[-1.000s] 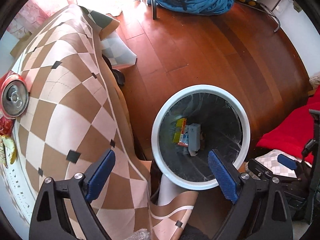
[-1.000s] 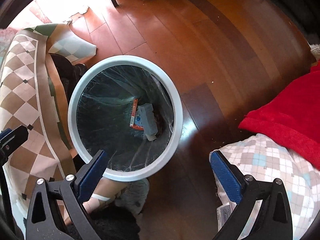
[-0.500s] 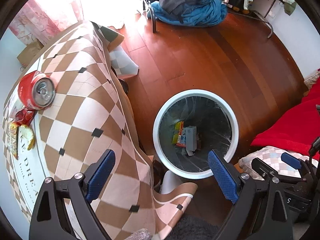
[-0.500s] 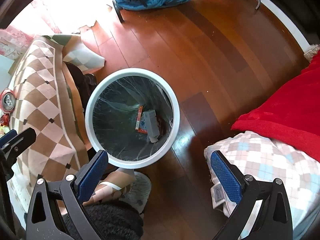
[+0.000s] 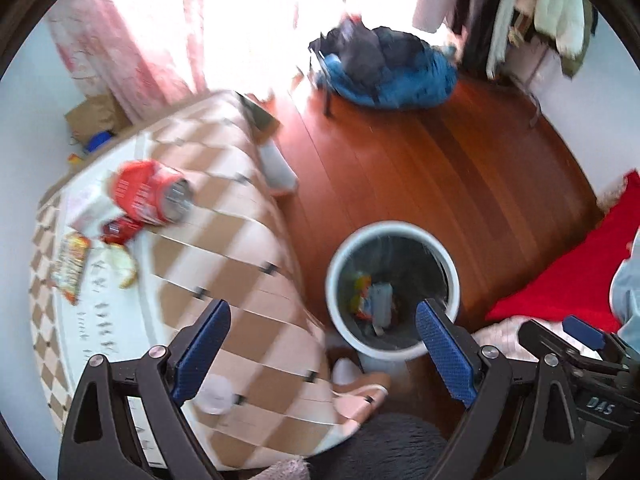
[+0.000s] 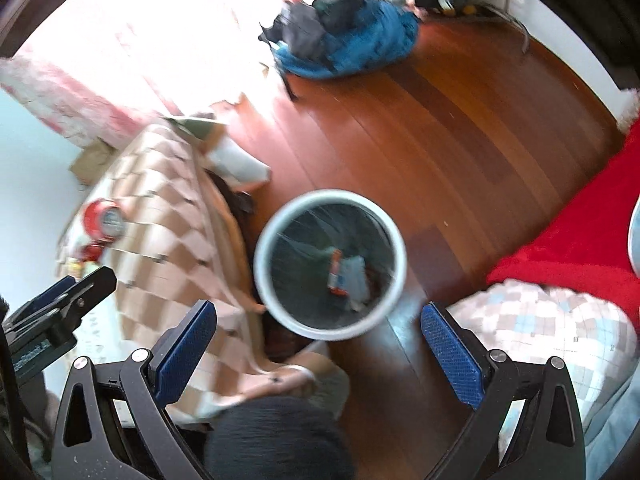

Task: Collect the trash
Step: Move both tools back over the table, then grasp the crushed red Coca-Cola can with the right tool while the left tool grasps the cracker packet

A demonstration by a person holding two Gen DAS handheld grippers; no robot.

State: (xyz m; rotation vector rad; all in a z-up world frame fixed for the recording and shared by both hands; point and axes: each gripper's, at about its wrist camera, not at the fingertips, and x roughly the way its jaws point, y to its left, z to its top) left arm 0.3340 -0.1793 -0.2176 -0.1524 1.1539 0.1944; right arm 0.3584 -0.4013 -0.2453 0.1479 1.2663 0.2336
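A white-rimmed trash bin (image 5: 450, 264) (image 6: 264, 280) stands on the wood floor beside the table, with a small carton and wrappers (image 5: 378, 300) (image 6: 348, 276) lying inside. On the checkered tablecloth (image 5: 240, 248) lie a red soda can (image 5: 150, 194) (image 6: 102, 218) on its side, a crumpled red wrapper (image 5: 118, 228), a snack packet (image 5: 70, 266) and a peel-like scrap (image 5: 124, 268). My left gripper (image 5: 322, 340) hangs open and empty high over the table edge and bin. My right gripper (image 6: 318, 338) is open and empty above the bin's near rim.
A blue bundle of clothes (image 5: 392, 68) lies on the floor at the back. A red blanket (image 6: 580, 232) and a checkered cushion (image 6: 540, 328) sit at the right. A paper bag (image 5: 94, 114) stands behind the table. A person's dark hair (image 6: 276, 440) shows below.
Both grippers have risen and pulled back from the bin, which now looks smaller. More of the table top, with the can and wrappers, has come into view. Both stay open.
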